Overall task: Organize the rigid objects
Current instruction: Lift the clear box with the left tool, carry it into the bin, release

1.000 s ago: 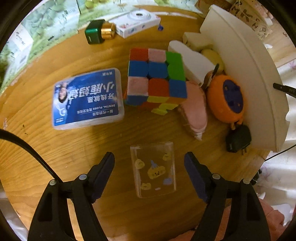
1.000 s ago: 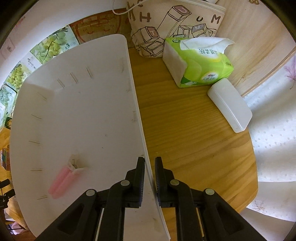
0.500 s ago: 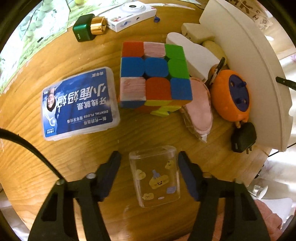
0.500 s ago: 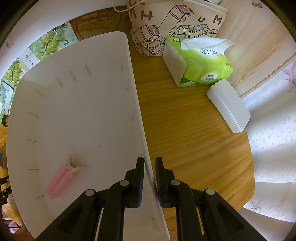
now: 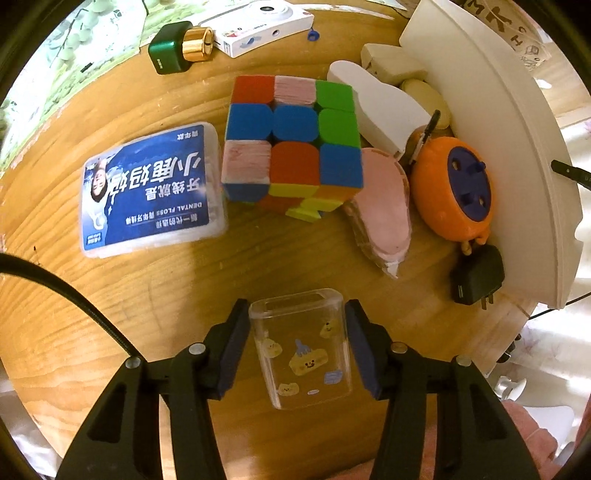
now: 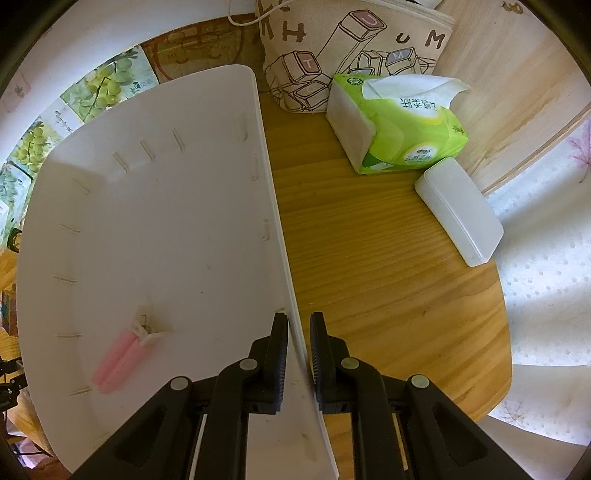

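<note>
My left gripper [image 5: 297, 343] is shut on a clear plastic box with cartoon stickers [image 5: 301, 347], the pads pressed to its two sides just above the wooden table [image 5: 147, 288]. Beyond it lie a colourful puzzle cube [image 5: 293, 144], a blue dental floss box [image 5: 151, 188], a pink pad [image 5: 386, 210] and an orange round gadget [image 5: 456, 188]. My right gripper [image 6: 298, 347] is shut on the right rim of a white storage tray [image 6: 166, 240]. A pink item with a white cap [image 6: 122, 358] lies in the tray.
A green and gold bottle [image 5: 181, 46], a white camera box [image 5: 262, 26], white blocks [image 5: 376, 103] and a black plug [image 5: 476, 275] lie near the tray wall [image 5: 509, 140]. A green tissue pack [image 6: 399, 125], a frosted case [image 6: 460, 214] and a printed canvas bag [image 6: 351, 48] lie right of the tray.
My left gripper moved forward around the clear box and closed from wide open onto its sides. My right gripper has kept its hold on the tray rim.
</note>
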Available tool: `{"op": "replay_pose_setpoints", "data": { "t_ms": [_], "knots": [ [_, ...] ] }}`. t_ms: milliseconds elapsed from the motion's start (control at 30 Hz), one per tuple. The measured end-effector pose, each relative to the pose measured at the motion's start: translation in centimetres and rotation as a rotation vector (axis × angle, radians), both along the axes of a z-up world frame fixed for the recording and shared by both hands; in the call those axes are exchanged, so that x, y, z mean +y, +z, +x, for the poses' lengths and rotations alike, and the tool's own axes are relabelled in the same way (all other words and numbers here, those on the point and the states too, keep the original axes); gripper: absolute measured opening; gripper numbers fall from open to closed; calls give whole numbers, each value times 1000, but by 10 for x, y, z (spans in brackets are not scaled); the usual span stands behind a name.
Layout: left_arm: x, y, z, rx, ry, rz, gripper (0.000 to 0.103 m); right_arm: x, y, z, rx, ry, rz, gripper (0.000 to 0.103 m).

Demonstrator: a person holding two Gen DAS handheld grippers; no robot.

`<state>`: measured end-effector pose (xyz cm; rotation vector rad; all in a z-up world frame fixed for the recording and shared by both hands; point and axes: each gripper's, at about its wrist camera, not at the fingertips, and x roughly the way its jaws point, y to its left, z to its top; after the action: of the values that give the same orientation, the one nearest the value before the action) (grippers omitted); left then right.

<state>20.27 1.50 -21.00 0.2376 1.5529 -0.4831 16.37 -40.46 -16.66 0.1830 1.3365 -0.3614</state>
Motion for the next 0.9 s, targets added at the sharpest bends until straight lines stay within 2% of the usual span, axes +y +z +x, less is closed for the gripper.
{"op": "replay_pose_setpoints", "data": {
  "t_ms": [300, 667, 900],
  "knots": [
    [-7, 17, -22, -32, 34, 8, 55, -2, 0, -1, -9, 30, 14, 12],
    [-32, 65, -55, -106, 93, -7, 55, -10, 0, -3, -27, 28, 51, 12],
    [-57, 92, -55, -175, 93, -35, 55, -10, 1, -4, -26, 110, 73, 12]
  ]
}}
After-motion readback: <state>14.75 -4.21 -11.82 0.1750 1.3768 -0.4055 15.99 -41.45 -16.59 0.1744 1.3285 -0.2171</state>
